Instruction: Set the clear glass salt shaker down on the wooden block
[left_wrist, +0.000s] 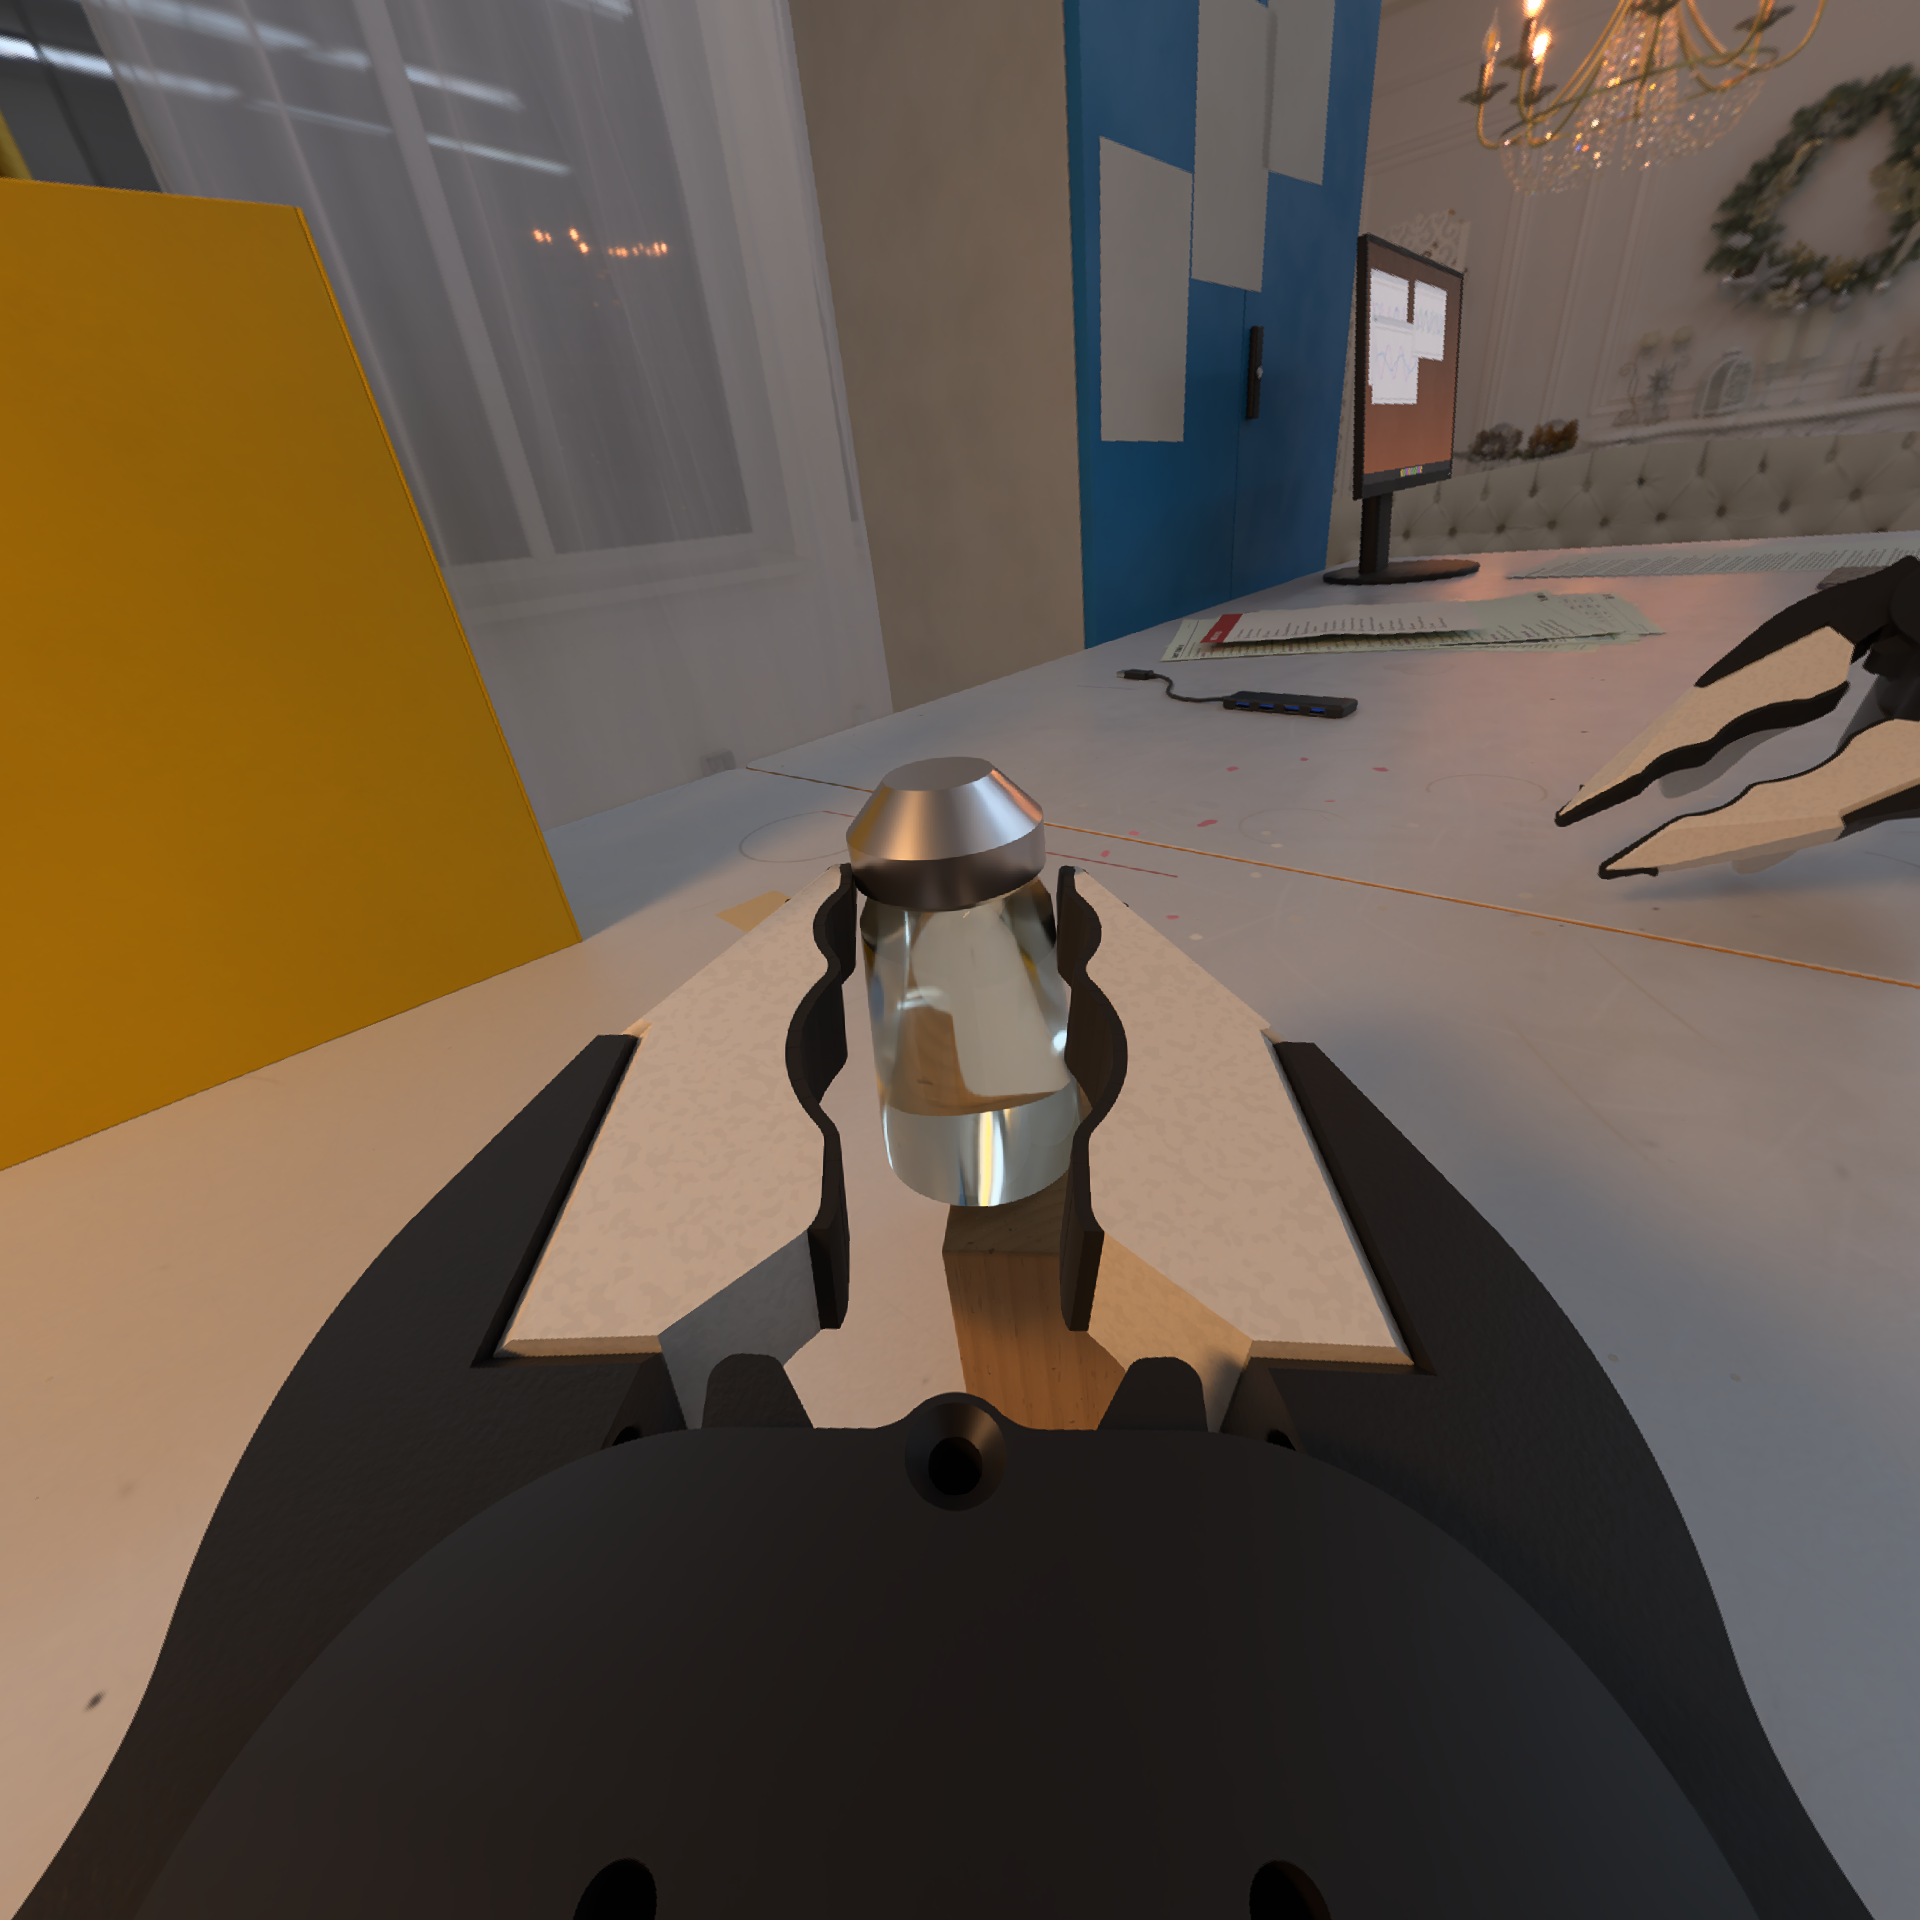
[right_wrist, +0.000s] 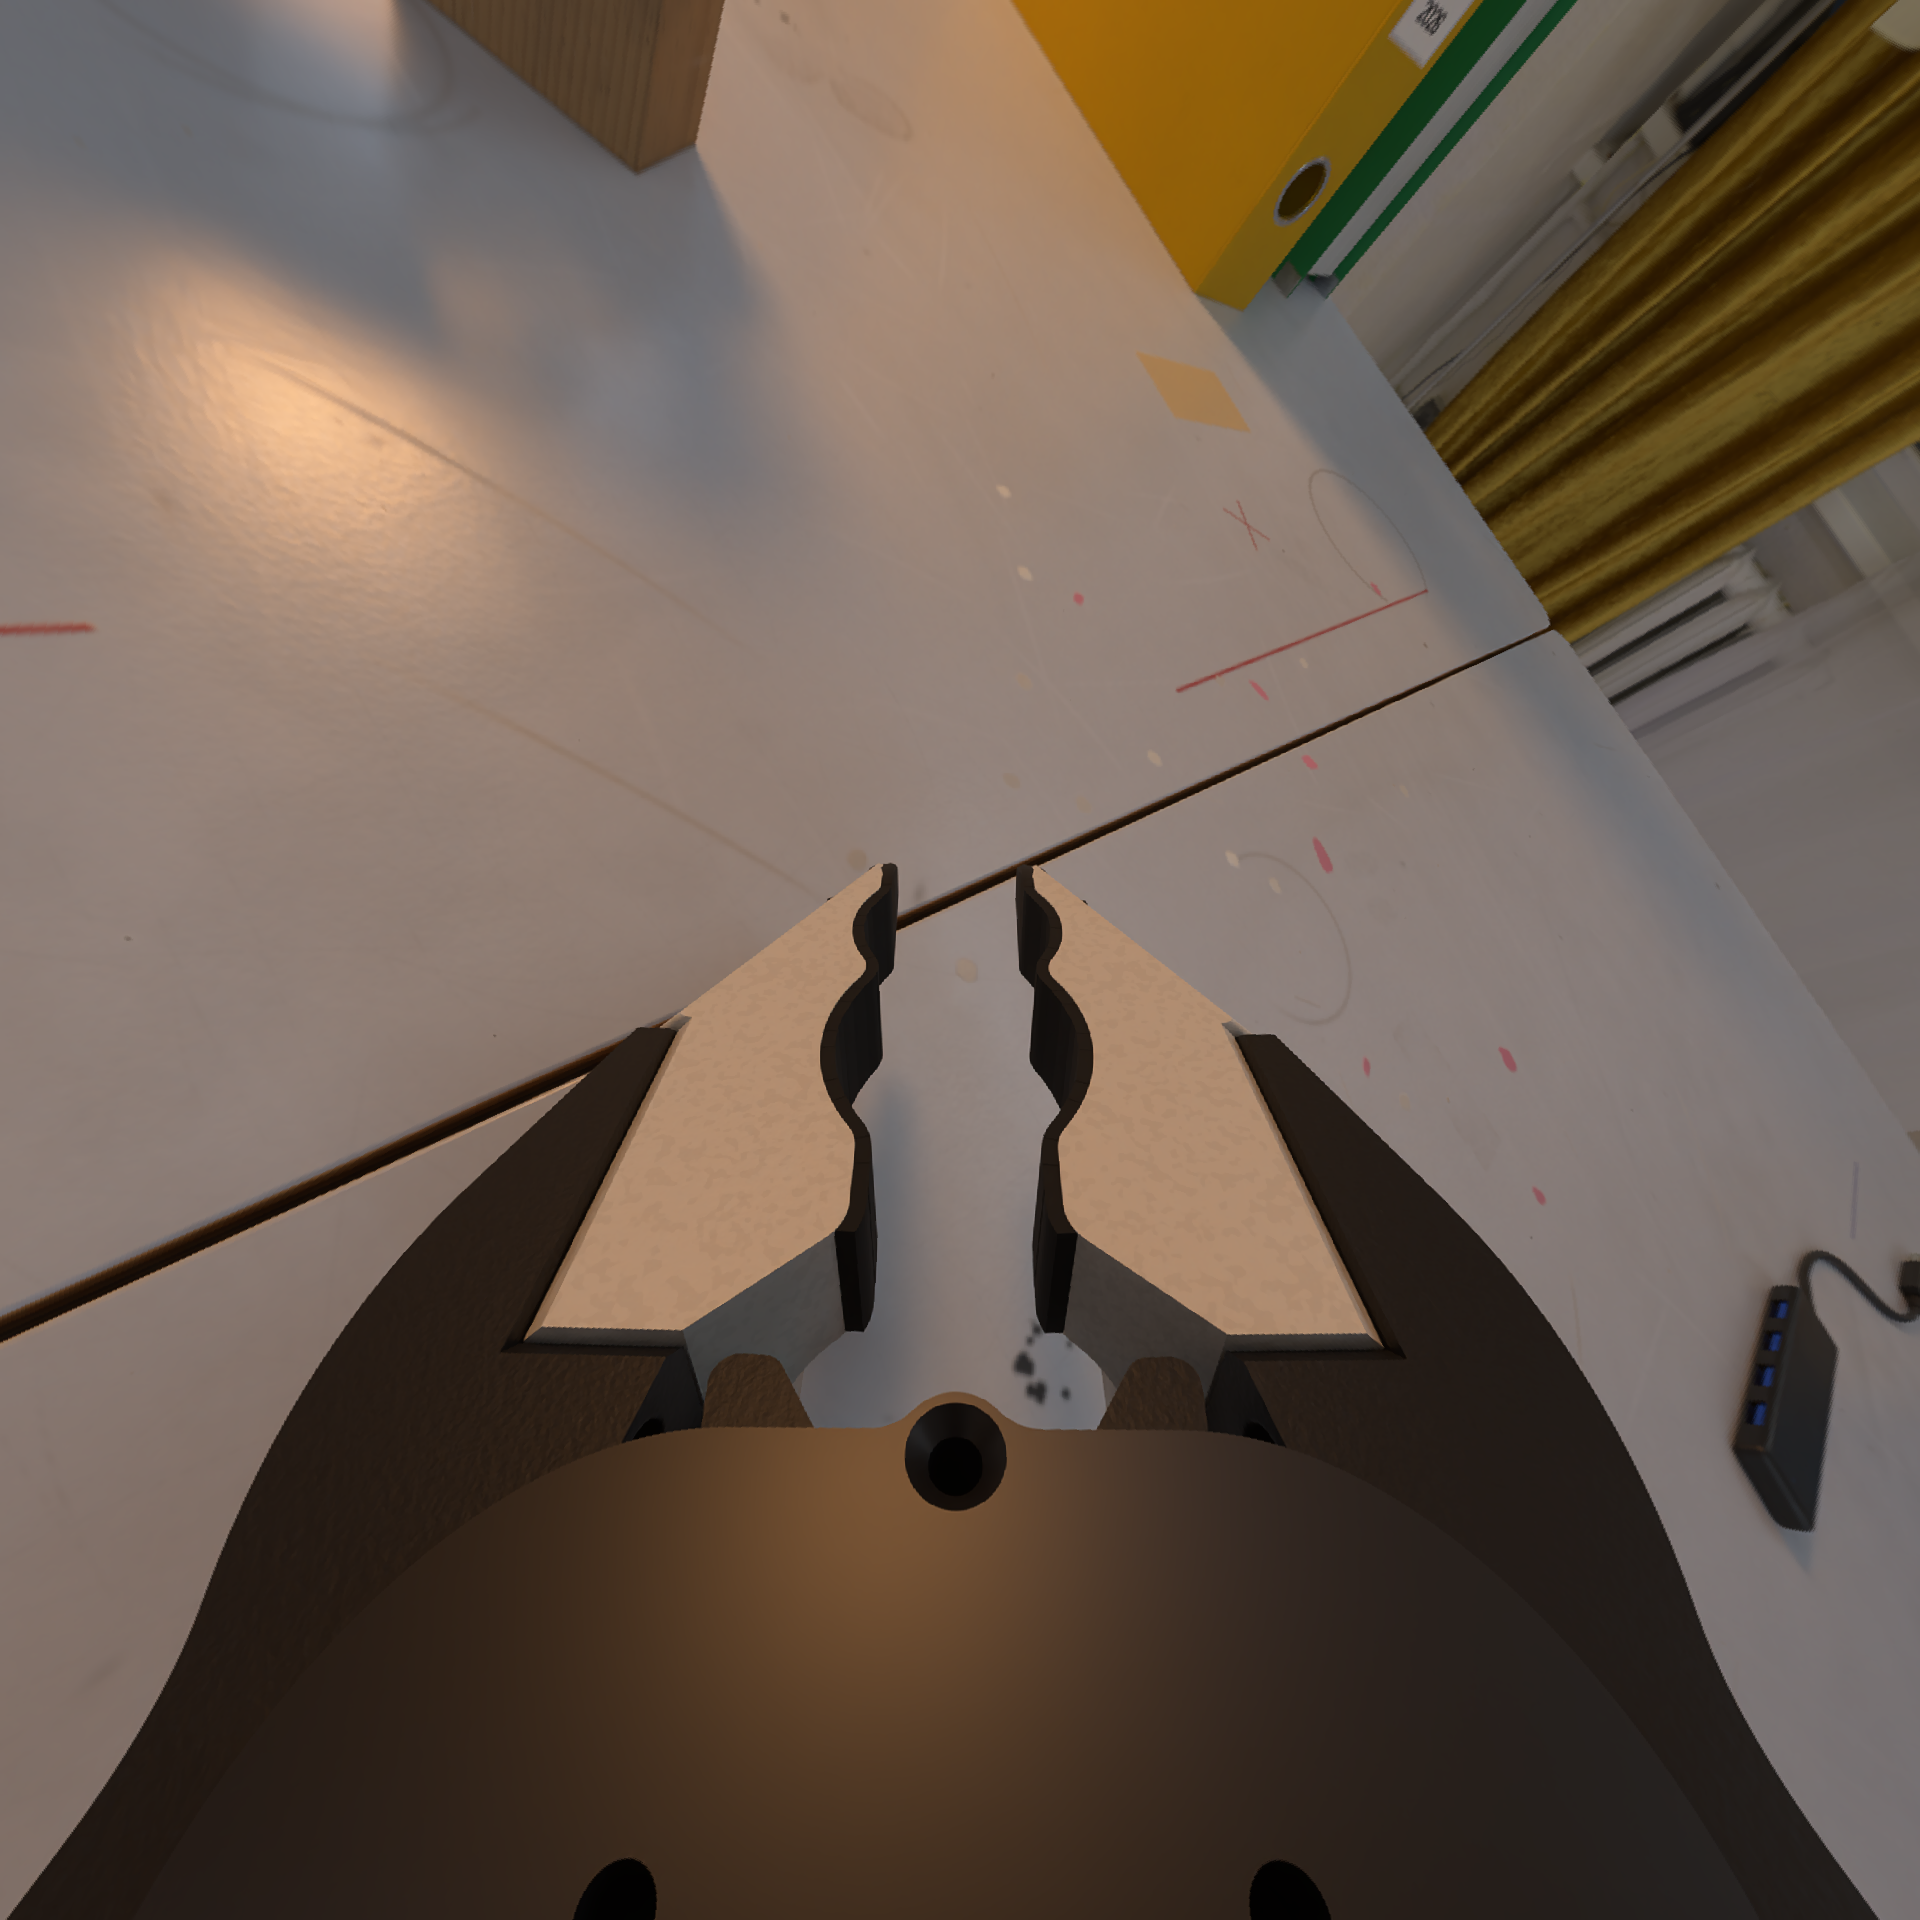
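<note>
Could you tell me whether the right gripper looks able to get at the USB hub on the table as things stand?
Probably yes: the right gripper is open and empty, and only bare table lies between it and the USB hub.

We are holding our left gripper (left_wrist: 956, 883) nearly level, its two fingers (left_wrist: 727, 1091) pressing in from either side on what sits between them. We are pointing our right gripper (right_wrist: 956, 883) steeply down toward the surface (right_wrist: 416, 727), its fingers (right_wrist: 748, 1122) standing apart with only a bare gap between them. In the left wrist view it is hanging off to the right, tips angled down.
</note>
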